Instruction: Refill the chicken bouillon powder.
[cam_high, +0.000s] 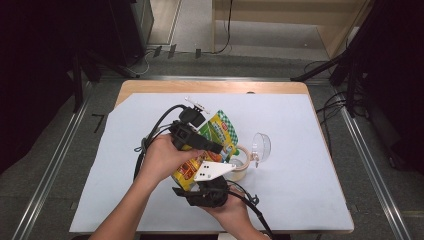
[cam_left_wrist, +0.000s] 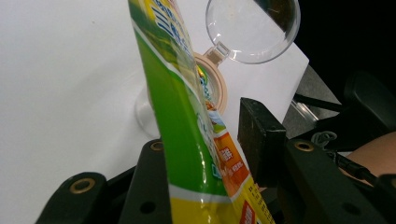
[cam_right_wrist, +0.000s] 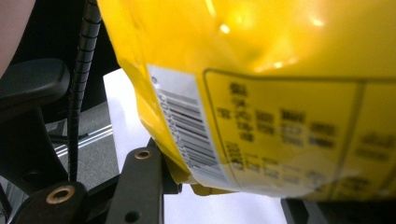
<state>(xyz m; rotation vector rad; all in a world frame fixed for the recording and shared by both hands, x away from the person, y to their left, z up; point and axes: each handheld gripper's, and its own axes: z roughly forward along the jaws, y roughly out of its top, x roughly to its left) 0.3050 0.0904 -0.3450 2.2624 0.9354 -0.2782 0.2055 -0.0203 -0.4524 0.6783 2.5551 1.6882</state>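
A green and yellow snack pouch (cam_high: 220, 131) is held up over the middle of the table between my two grippers. My left gripper (cam_high: 212, 145) comes in from the left, and in the left gripper view its jaws press the upper part of the pouch (cam_left_wrist: 187, 140) from both sides. My right gripper (cam_high: 200, 177), with its grey plate on top, is below and nearer the person. In the right gripper view the yellow bottom of the pouch (cam_right_wrist: 280, 93) with its barcode sits between the jaws, the left jaw against its corner.
Just right of the pouch a clear jar with a beige rim (cam_high: 241, 162) stands on the white table sheet (cam_high: 300, 190), its clear hinged lid (cam_high: 261, 145) flipped open to the right. The left gripper view has the jar rim (cam_left_wrist: 219, 84) and the lid (cam_left_wrist: 252, 28) behind the pouch.
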